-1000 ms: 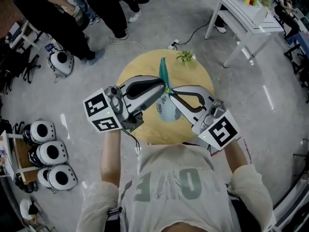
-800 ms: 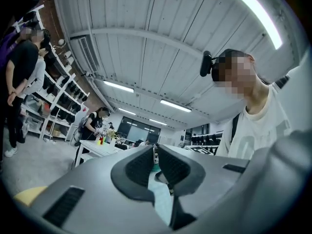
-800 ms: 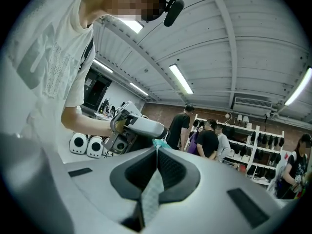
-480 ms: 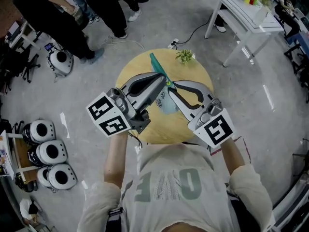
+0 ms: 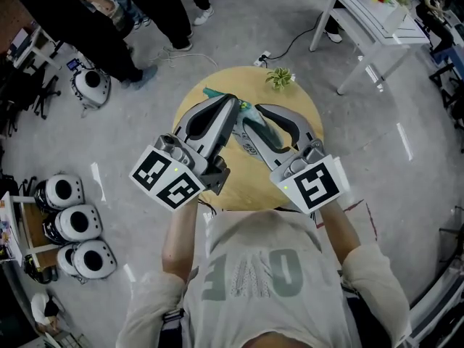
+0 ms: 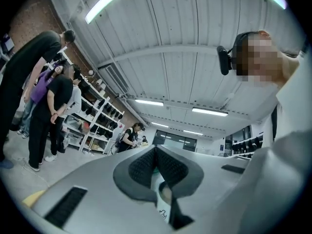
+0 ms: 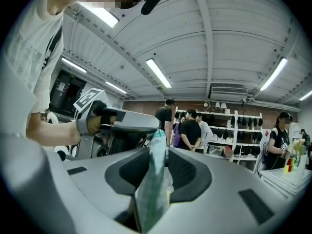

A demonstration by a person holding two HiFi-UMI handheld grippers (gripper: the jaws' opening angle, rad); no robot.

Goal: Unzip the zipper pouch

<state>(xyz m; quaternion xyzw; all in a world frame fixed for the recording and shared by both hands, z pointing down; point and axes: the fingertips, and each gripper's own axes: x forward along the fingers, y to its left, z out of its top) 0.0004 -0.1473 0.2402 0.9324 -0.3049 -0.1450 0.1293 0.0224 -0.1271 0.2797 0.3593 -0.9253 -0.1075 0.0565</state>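
Open concrete floor [image 5: 130, 143] rings the round wooden table [image 5: 304, 114]; bystanders [image 5: 94, 27] stand upper left and a white table [image 5: 377, 20] upper right. Your grippers meet, roughly level, over the round table's middle at the zipper pouch [image 5: 250, 140]. Left gripper [image 5: 233, 106] jaws are clamped together on the pouch's edge; right gripper [image 5: 255, 116] jaws have just been opening, with the teal fabric standing between them, unpressed.

There are two tools, the left tool [image 5: 232, 106] and the right tool [image 5: 259, 112], and one zipper pouch [image 5: 251, 139]. There is one round surface [image 5: 293, 118], one small plant [image 5: 278, 77] and one white table [image 5: 366, 13]. Four white domed units [image 5: 67, 228] are on the floor. The bystanders [image 7: 189, 126] number perhaps four, as the far ones are small and partly hidden.
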